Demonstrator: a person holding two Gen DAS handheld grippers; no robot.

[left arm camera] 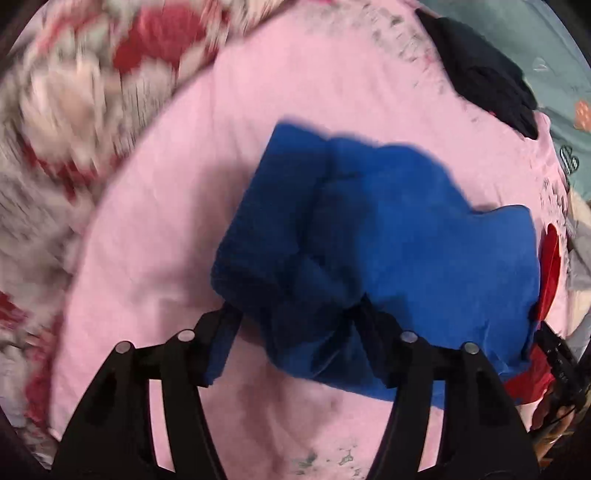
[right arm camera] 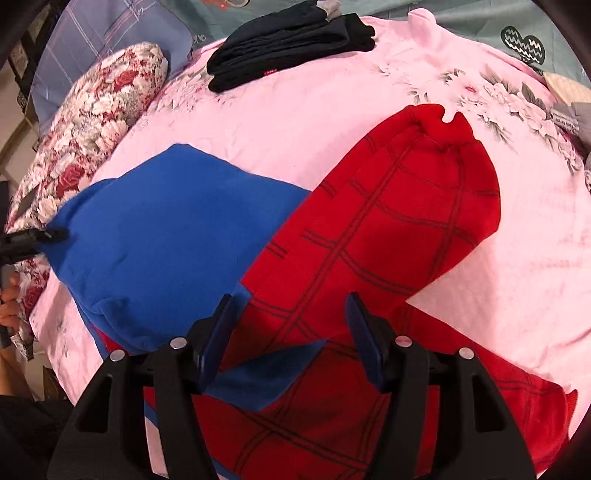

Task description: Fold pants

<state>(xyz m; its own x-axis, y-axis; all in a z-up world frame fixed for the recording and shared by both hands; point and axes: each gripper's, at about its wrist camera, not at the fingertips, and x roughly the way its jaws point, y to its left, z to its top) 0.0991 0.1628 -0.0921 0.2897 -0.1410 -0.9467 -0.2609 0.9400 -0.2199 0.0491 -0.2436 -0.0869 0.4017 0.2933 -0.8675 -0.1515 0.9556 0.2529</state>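
The pants are blue and red with a dark web pattern, lying on a pink bedsheet (right arm camera: 314, 122). In the left wrist view the blue part (left arm camera: 388, 229) lies bunched in front of my left gripper (left arm camera: 295, 317), whose fingers stand wide apart with blue cloth between them. In the right wrist view a red patterned leg (right arm camera: 399, 206) runs up to the right and the blue part (right arm camera: 166, 229) lies left. My right gripper (right arm camera: 291, 325) is open just above the red and blue cloth. The left gripper's tip (right arm camera: 51, 234) touches the blue part's left corner.
A folded stack of dark clothes (right arm camera: 291, 40) lies at the far edge of the sheet, also in the left wrist view (left arm camera: 487, 74). A floral pillow (right arm camera: 92, 122) lies at the left. A grey-green blanket (right arm camera: 480, 22) lies beyond the sheet.
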